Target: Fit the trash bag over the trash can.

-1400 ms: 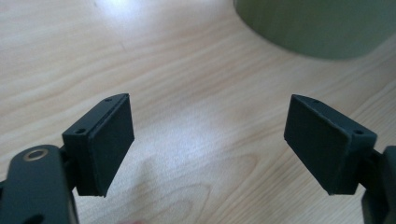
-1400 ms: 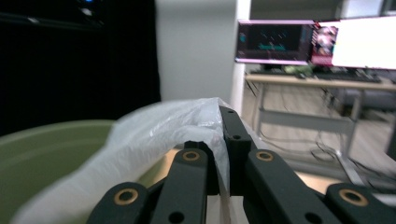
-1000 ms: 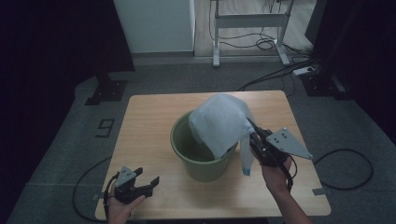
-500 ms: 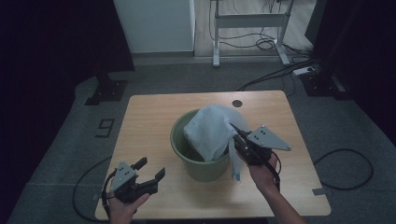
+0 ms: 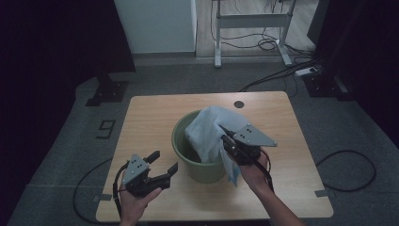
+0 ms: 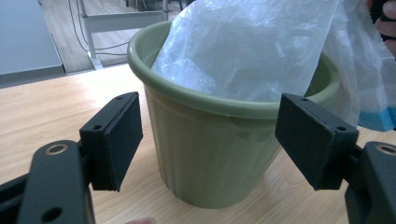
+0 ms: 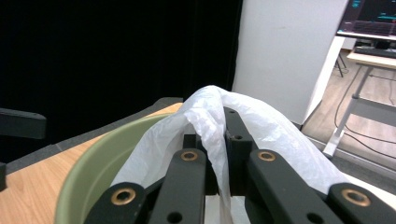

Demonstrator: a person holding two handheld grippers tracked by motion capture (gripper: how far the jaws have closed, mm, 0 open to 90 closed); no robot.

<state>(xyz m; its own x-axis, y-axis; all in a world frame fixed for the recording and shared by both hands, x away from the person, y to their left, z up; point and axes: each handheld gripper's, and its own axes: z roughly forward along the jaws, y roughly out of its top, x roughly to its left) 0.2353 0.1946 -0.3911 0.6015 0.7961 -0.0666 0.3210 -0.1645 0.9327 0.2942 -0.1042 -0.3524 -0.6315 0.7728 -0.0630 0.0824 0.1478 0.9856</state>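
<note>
Pinching a fold of the white plastic bag (image 5: 207, 134) between closed jaws: right hand-held gripper (image 5: 229, 140), at the near right rim of the green bucket (image 5: 197, 165), grey plate on top, jaws pointing toward the bucket's middle. Right hand (image 5: 254, 172) and forearm entering from the bottom edge, angled up and leftward. Bag film (image 7: 219, 140) wedged between the two black jaws in the right gripper view, draping over them. Bag partly inside the bucket, partly hanging over its right rim, blue edge (image 6: 378, 119) dangling outside. Bucket upright near the middle of the wooden surface (image 5: 150, 117). Left hand-held gripper (image 5: 164, 162) open, nothing between the pads (image 6: 119, 137), held off the surface at the front left, just beside the bucket, not touching. Jaws level, aimed at the bucket wall (image 6: 210, 154). Left hand (image 5: 136, 202) coming in from the bottom edge, cable (image 5: 91, 179) trailing off the left side.
</note>
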